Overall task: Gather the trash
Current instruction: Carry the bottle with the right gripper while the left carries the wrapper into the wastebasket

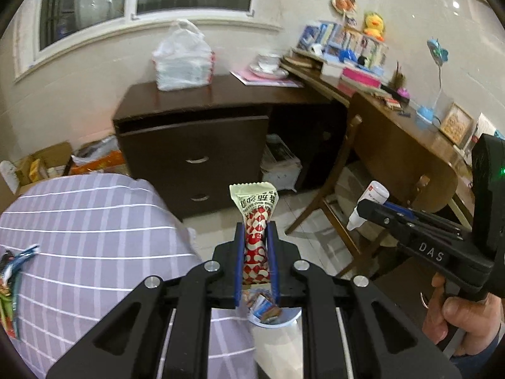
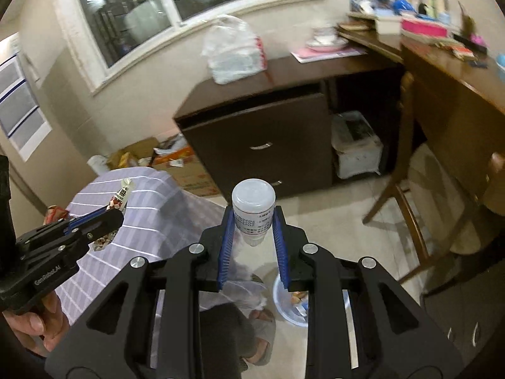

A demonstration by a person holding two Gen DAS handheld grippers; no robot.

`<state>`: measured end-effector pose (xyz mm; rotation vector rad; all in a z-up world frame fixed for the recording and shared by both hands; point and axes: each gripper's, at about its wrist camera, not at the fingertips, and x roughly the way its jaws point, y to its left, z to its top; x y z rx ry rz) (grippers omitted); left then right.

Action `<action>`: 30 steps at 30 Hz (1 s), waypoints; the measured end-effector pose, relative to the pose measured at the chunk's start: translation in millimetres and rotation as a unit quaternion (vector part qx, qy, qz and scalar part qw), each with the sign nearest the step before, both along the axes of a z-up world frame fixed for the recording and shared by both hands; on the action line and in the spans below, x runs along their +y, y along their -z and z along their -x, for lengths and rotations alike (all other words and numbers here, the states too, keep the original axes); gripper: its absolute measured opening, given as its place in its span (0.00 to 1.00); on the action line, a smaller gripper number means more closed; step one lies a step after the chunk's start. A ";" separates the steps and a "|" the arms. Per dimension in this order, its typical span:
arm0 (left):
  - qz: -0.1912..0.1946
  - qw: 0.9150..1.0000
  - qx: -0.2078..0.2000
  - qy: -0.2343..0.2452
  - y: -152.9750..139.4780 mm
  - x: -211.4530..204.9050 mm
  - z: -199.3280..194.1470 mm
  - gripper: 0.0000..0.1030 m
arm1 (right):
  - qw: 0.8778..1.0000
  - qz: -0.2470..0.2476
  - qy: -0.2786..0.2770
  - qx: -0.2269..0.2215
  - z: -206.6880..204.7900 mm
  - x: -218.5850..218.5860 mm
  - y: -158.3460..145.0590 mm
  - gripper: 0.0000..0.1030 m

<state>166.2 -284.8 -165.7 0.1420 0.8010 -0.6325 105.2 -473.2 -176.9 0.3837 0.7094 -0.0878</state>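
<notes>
My left gripper (image 1: 256,230) is shut on a red-and-white checked snack wrapper (image 1: 256,211) and holds it upright in the air. The wrapper also shows in the right wrist view (image 2: 121,195) in the left gripper (image 2: 118,210). My right gripper (image 2: 253,218) is shut on a small white plastic bottle (image 2: 253,208), nozzle pointing back. The bottle also shows in the left wrist view (image 1: 369,203), held by the right gripper (image 1: 366,208). A pale plastic bin (image 2: 279,300) with several scraps stands on the floor below both grippers; its rim also shows in the left wrist view (image 1: 292,317).
A bed with a lilac striped sheet (image 1: 79,246) lies at the left, with more wrappers (image 1: 9,287) on it. A dark drawer cabinet (image 1: 195,145) stands ahead, a wooden chair (image 1: 394,164) and cluttered desk (image 1: 378,94) at the right. Cardboard boxes (image 2: 176,167) lie on the floor.
</notes>
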 end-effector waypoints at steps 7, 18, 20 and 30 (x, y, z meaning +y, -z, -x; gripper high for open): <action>-0.031 0.998 0.034 0.031 36.2 -46.5 -9.7 0.13 | 0.999 -0.020 0.027 0.031 -1.3 -28.7 32.4 0.24; -0.072 0.992 0.081 0.060 85.0 -92.8 -22.1 0.13 | 0.995 -0.050 0.046 0.069 -8.4 -56.9 75.6 0.24; -0.073 0.991 0.089 0.067 90.2 -95.8 -25.6 0.14 | 0.994 -0.057 0.046 0.079 -11.6 -60.5 85.9 0.24; -0.072 0.995 0.058 0.038 76.3 -82.0 -30.1 0.85 | 0.989 -0.086 0.074 0.092 -12.4 -68.9 103.1 0.93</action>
